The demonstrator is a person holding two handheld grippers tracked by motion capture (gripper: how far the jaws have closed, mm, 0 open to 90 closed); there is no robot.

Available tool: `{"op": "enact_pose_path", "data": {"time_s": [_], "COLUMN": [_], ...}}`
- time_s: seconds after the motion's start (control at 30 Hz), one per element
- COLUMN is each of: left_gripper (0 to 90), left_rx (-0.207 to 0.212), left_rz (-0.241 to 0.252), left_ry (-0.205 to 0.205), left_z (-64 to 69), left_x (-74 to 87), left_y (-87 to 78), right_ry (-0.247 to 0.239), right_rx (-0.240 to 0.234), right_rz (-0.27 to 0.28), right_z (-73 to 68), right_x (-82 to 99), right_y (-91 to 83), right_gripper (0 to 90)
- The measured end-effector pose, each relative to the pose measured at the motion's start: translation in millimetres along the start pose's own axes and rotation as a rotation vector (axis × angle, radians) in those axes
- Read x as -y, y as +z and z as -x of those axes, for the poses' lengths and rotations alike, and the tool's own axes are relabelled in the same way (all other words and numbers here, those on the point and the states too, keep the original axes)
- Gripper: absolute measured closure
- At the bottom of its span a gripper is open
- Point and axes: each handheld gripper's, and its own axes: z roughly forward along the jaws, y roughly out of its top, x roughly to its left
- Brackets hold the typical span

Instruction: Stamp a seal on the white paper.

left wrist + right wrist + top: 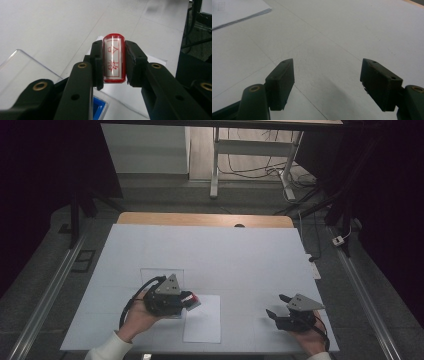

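Note:
My left gripper point(191, 300) is shut on a small red stamp point(194, 298), held just above the left edge of a white paper sheet point(205, 325). In the left gripper view the stamp point(113, 58) sits upright between the two black pads, its clear face showing red characters, with the left gripper point(114, 47) pointing over the sheet point(152, 61). My right gripper point(276, 304) rests low at the front right of the table. Its jaws stand wide open in the right gripper view point(327, 65), with nothing between them.
A clear plastic plate point(150, 275) lies behind my left hand; its edge point(22, 72) also appears in the left gripper view. A blue object point(98, 107) shows under the left jaws. White covering point(225, 250) spans the table. A paper stack point(232, 12) lies far left.

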Motion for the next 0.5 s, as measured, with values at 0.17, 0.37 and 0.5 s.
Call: {"op": "enact_pose_path", "data": {"time_s": [0.17, 0.37, 0.5], "left_gripper": [70.4, 70.4, 70.4], "left_rx": [0.013, 0.025, 0.031], "left_rz": [-0.014, -0.040, -0.062], "left_ry": [0.009, 0.019, 0.027], "left_z": [2.6, 5.0, 6.4], "left_x": [-3.1, -5.6, -6.5], "left_y": [7.8, 19.1, 26.9], "right_ry": [0.001, 0.001, 0.002], "right_rx": [-0.001, 0.000, -0.001], "right_rz": [0.003, 0.000, -0.002], "right_z": [-0.4, -0.4, -0.4], "right_x": [-0.1, 0.0, 0.1], "right_y": [0.0, 0.1, 0.2], "right_gripper": [27.0, 27.0, 27.0]}}
